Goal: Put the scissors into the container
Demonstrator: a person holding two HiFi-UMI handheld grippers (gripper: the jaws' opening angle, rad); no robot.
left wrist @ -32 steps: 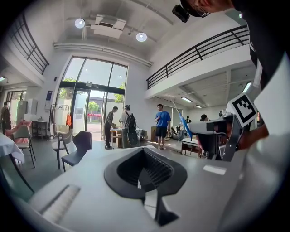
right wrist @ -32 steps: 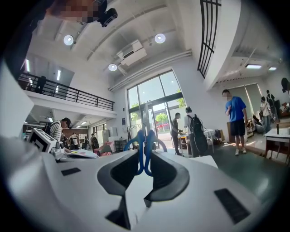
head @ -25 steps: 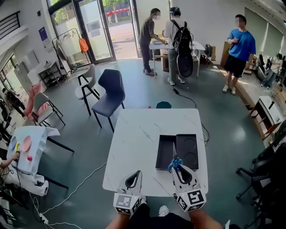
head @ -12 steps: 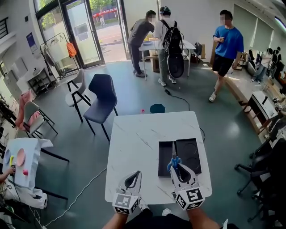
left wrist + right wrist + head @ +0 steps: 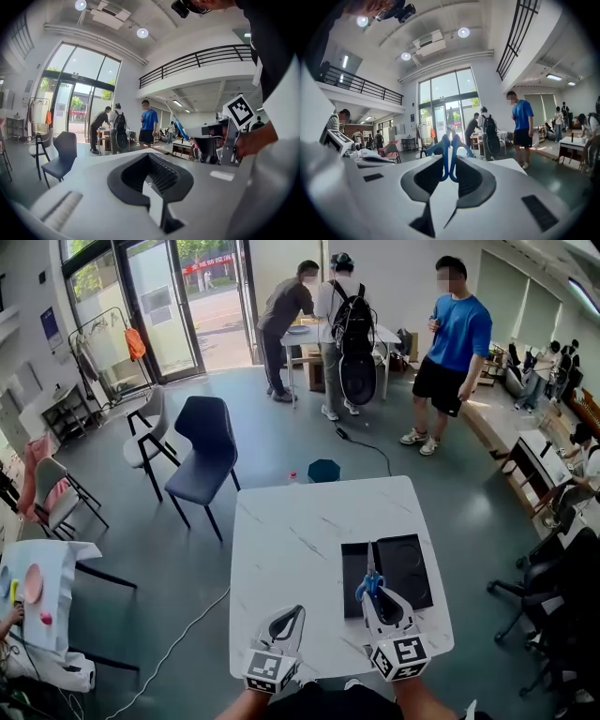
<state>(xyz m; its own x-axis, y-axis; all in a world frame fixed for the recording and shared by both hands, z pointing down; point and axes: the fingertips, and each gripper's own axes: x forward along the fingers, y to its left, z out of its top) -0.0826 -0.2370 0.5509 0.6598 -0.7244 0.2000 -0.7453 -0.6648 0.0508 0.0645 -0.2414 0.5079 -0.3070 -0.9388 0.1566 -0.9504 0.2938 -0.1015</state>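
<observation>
Scissors (image 5: 371, 576) clamped by blue handles in R gripper (image 5: 378, 600), blades sticking fwd past its tips, over black container (image 5: 413, 570) just ahead. L gripper (image 5: 292, 614) alongside: jaws together, empty.

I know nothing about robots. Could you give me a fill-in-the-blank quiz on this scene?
The right gripper is shut on scissors with ___ handles.
In the head view their blades show over a ___ container.
The container lies on a ___ table.
Missing words: blue, black, white.
</observation>
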